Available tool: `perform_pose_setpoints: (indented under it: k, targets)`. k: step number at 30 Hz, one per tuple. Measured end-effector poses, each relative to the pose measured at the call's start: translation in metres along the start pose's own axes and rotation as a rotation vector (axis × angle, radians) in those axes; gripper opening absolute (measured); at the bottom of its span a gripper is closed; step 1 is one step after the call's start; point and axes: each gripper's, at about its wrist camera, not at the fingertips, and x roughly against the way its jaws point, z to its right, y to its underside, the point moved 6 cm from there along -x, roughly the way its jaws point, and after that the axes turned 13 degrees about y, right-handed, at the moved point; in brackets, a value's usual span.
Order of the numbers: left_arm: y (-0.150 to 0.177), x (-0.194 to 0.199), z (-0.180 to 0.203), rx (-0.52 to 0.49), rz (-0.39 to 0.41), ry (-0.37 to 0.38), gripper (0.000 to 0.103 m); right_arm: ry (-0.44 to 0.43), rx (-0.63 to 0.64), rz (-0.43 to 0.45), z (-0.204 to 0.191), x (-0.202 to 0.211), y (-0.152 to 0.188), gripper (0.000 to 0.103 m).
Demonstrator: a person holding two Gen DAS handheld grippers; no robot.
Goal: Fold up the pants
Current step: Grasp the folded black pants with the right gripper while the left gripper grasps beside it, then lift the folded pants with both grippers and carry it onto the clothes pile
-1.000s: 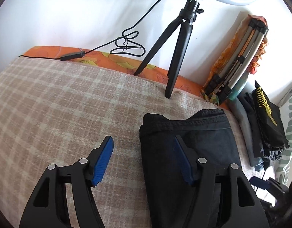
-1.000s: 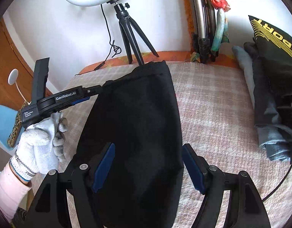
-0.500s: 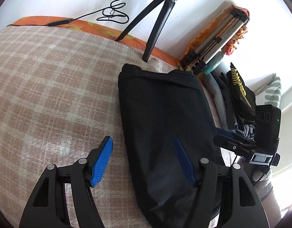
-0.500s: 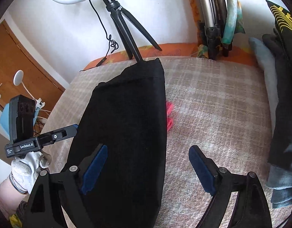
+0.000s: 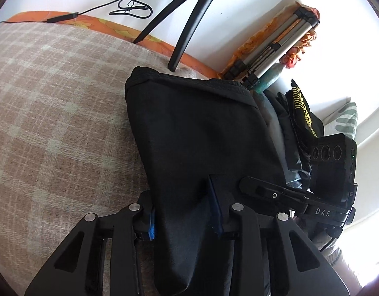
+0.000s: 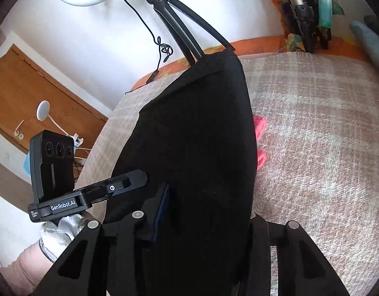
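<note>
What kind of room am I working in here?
Probably a bedroom used for filming: a bed-like surface under a beige plaid blanket, a stack of folded clothes, a white ring light on a black tripod.

Black pants [image 5: 204, 133] on beige-and-white plaid blanket [image 5: 61, 113].

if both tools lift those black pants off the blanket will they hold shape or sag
The black pants will probably sag: the soft cloth already bunches between the closing left tool. The far waistband end would likely droop and drag on the plaid blanket. They look light, so slipping seems unlikely.
</note>
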Motion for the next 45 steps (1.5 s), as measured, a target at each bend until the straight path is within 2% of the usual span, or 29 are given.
perform_pose_setpoints:
  k: [2, 4, 7, 16, 24, 37, 45]
  targets:
    - [0.0, 0.003, 0.004, -0.021, 0.007, -0.005, 0.021, 0.023, 0.018, 0.019, -0.006, 0.007, 0.0, 0.026]
    - [0.001, 0.009, 0.008, -0.033, 0.013, -0.001, 0.015, 0.036, 0.023, 0.032, -0.012, 0.015, 0.0, 0.023]
    - [0.002, 0.017, 0.018, -0.077, 0.024, -0.013, 0.013, 0.056, 0.03, 0.048, -0.018, 0.025, 0.002, 0.022]
    - [0.005, 0.032, 0.057, -0.156, 0.041, 0.01, 0.011, 0.078, 0.02, 0.109, -0.019, 0.073, 0.014, 0.021]
    - [-0.003, 0.032, 0.125, -0.277, 0.059, 0.071, 0.011, 0.114, 0.002, 0.22, -0.008, 0.147, 0.014, 0.021]
    - [-0.035, -0.014, 0.25, -0.44, 0.048, 0.232, 0.011, 0.249, -0.071, 0.395, 0.057, 0.276, -0.006, 0.021]
    - [-0.066, -0.063, 0.32, -0.531, 0.025, 0.272, 0.011, 0.316, -0.142, 0.475, 0.112, 0.323, -0.041, 0.021]
